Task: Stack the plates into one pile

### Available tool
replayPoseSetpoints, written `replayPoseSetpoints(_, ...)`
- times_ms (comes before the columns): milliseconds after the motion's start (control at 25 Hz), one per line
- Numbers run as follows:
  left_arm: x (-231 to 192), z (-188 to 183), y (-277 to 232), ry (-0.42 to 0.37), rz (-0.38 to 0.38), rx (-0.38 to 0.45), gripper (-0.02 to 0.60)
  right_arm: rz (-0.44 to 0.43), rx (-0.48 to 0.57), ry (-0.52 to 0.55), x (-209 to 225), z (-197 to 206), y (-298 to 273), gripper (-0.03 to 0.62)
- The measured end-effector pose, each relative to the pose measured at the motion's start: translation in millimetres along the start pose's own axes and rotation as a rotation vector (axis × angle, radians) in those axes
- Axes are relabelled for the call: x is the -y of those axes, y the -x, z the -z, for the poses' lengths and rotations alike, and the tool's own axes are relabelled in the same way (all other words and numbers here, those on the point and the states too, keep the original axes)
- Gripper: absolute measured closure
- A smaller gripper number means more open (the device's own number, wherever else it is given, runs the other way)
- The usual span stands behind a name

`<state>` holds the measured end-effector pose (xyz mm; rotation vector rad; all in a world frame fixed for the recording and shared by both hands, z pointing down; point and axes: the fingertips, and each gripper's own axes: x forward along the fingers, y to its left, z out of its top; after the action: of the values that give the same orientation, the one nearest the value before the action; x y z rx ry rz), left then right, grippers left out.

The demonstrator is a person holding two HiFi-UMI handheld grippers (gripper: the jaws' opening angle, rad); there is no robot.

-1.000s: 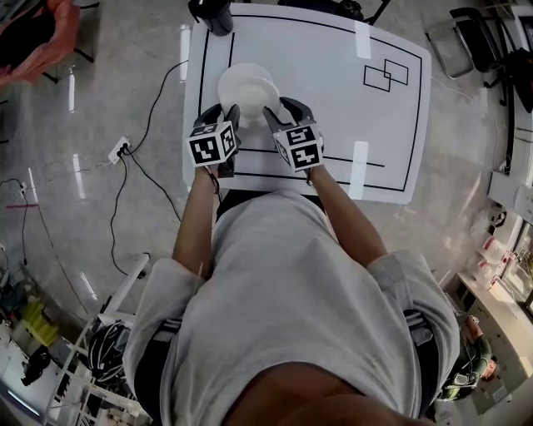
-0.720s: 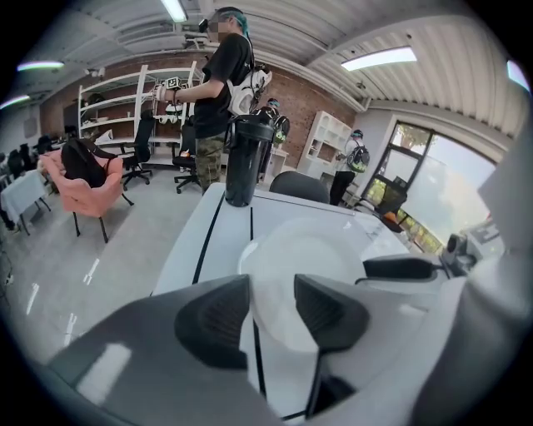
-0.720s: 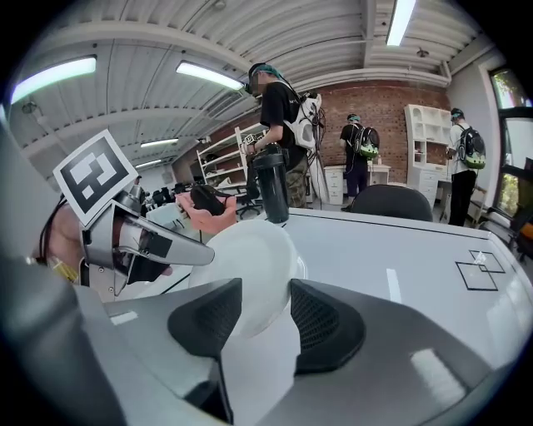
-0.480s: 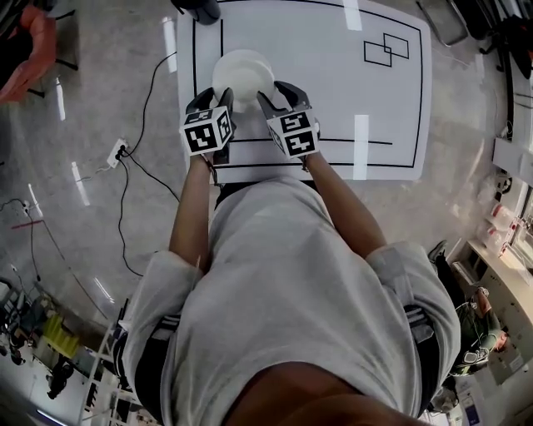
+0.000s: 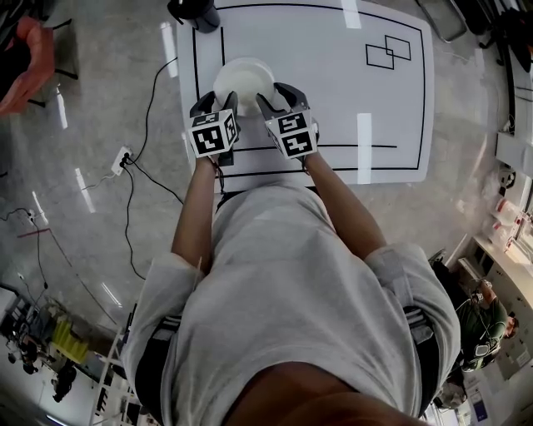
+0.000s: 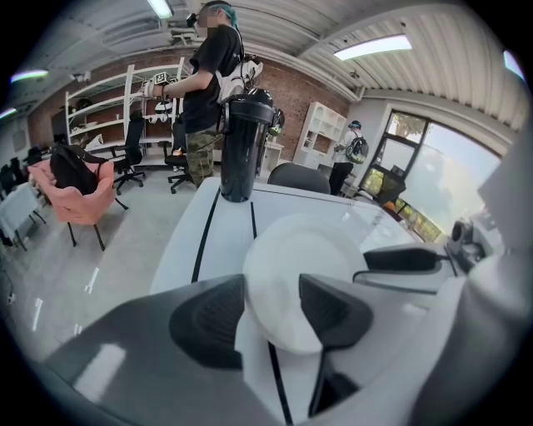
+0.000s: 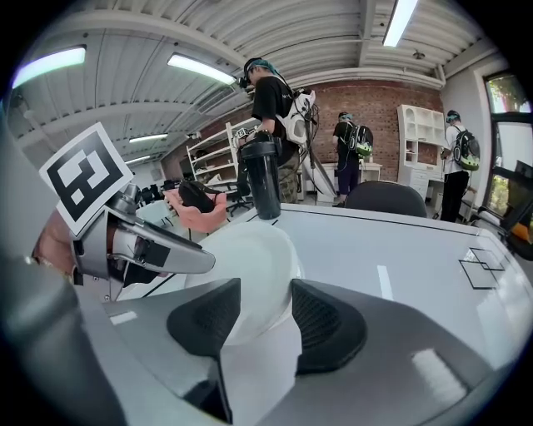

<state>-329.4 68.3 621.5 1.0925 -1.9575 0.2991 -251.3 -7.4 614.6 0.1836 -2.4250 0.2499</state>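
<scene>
A white plate (image 5: 244, 81) lies at the table's near left, and a second rim seems to show under it in the right gripper view. My left gripper (image 5: 218, 106) is at its near-left rim and my right gripper (image 5: 275, 101) at its near-right rim. In the left gripper view the plate (image 6: 308, 250) reaches between the jaws of the left gripper (image 6: 273, 291). These jaws are opening and the pads stand off the rim. The right gripper (image 7: 265, 299) is open, with the plate (image 7: 241, 258) between its jaws and not pressed.
A black tumbler (image 5: 196, 12) stands at the far left corner of the white table (image 5: 333, 100), which has black lines taped on it. Cables (image 5: 141, 166) run over the floor at the left. People stand at the shelves beyond, near a pink chair (image 6: 79, 187).
Both grippers have sunk a little toward the table with the plate between them. The left jaws have spread wider.
</scene>
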Motion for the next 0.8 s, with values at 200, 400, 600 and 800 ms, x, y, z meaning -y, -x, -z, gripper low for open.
replayPoseSetpoints(200, 0.8, -4.5, -8.2, 0.005, 0.012, 0.009, 0.368, 0.004, -0.014, -0.002, 4.4, 5.3, -7.3, 0.393)
replayPoseSetpoints(400, 1.6, -4.4, -11.5, -0.020, 0.014, -0.005, 0.359, 0.014, -0.031, 0.000, 6.8, 6.4, -10.7, 0.390)
replayPoseSetpoints(600, 4.8, -2.6, -18.7, -0.066, 0.006, -0.016, 0.337, 0.024, -0.038, 0.008, 11.9, 7.5, -16.8, 0.386)
replayPoseSetpoints(800, 3.7, -3.1, -23.2, -0.079, -0.013, -0.014, 0.328, 0.015, -0.054, 0.007, 10.8, 12.8, -21.3, 0.375)
